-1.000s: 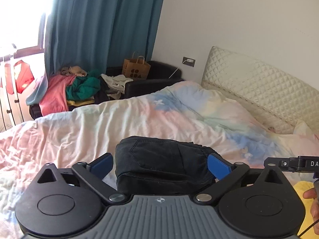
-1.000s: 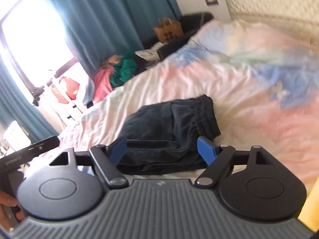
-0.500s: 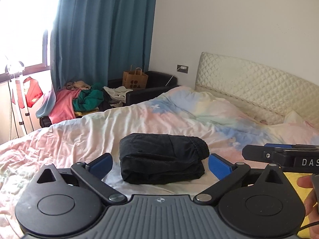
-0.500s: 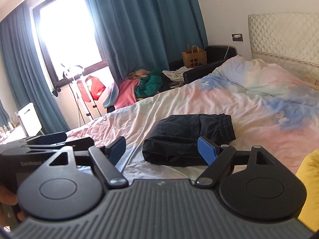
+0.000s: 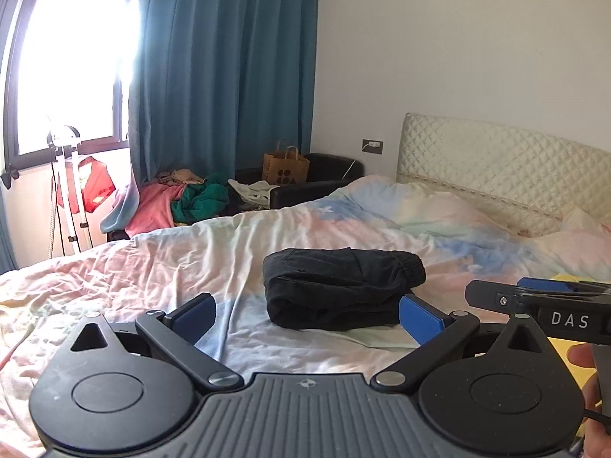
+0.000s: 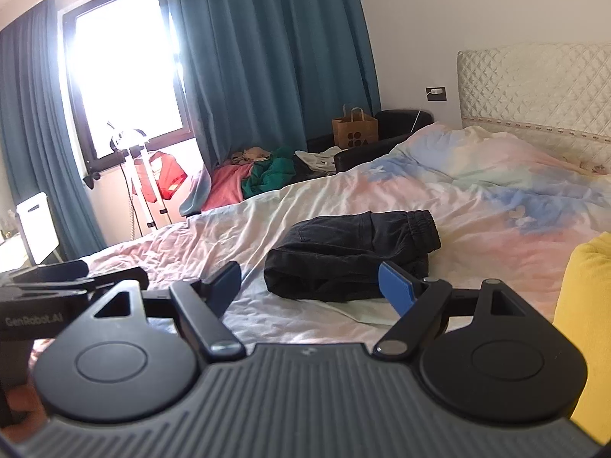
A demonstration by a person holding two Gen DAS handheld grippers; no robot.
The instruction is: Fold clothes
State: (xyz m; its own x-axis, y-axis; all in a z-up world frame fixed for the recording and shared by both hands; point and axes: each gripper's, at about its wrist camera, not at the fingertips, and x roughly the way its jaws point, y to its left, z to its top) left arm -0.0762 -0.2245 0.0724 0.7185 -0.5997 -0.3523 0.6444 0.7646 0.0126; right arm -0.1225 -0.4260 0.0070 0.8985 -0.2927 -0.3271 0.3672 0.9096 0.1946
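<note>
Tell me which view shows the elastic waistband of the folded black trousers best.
The right wrist view: it looks down on the folded black trousers, so the gathered elastic waistband shows clearly. In the left wrist view the trousers appear lower and more edge-on, with the waistband a thin dark roll.

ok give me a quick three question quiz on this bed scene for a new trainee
1. True or false: the left gripper is shut on the folded black garment.
2. Where does the garment lie? A) on the bed B) on the black armchair C) between the right gripper's fingers
3. Name the colour of the curtain.

Key: 1 false, both grippers open and empty. 2 A. 3 teal blue.
</note>
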